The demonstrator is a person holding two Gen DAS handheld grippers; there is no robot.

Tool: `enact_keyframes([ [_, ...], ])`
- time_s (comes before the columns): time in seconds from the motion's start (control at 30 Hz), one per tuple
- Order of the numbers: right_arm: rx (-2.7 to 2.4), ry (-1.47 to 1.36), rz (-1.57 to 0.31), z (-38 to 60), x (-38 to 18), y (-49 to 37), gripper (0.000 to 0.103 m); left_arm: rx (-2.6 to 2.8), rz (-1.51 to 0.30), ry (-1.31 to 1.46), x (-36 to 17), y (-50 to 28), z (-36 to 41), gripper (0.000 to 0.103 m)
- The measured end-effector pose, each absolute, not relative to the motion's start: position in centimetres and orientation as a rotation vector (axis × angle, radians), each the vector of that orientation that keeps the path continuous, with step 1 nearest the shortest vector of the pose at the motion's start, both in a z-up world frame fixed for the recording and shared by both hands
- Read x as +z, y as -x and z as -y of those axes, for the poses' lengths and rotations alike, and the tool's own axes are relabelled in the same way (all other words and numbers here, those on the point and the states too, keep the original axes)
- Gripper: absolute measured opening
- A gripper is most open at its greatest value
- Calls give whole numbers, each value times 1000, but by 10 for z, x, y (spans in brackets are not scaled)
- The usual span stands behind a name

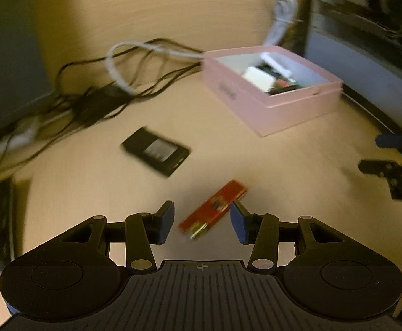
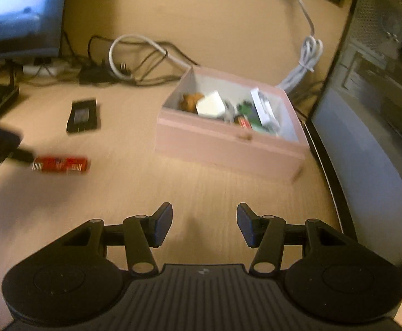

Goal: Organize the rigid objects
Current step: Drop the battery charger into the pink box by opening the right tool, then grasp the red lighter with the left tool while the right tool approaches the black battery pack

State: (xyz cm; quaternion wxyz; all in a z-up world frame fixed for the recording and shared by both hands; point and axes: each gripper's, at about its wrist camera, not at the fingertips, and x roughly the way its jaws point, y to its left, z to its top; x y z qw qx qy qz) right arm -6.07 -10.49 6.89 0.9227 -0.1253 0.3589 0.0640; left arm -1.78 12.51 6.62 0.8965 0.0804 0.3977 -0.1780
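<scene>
Pink box label blurred; red board between open left jaws

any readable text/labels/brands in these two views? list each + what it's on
None can be read.
Pink box: dark mark on its side wall, too blurred.
Black flat device: pale label panel, print blurred.
Red circuit board: markings too small and blurred.
Monitor: lit screen, no legible text.
Computer case: nothing legible.
</scene>
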Motion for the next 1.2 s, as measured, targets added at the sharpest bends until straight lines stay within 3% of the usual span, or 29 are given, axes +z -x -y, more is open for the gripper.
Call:
enact_keyframes([
  [0.43,19,300,-776,119,63,106,52,-539,-949,-177,50,-3,-100,48],
  [0.67,37,312,-779,126,61,95,52,-424,-837,-270,55,8,-92,47],
  [1.0,131,266,-802,133,54,87,52,-407,-966,-78,45,1,-110,45],
  [1.2,140,200,-824,149,49,80,52,-365,-900,-190,55,12,-85,46],
])
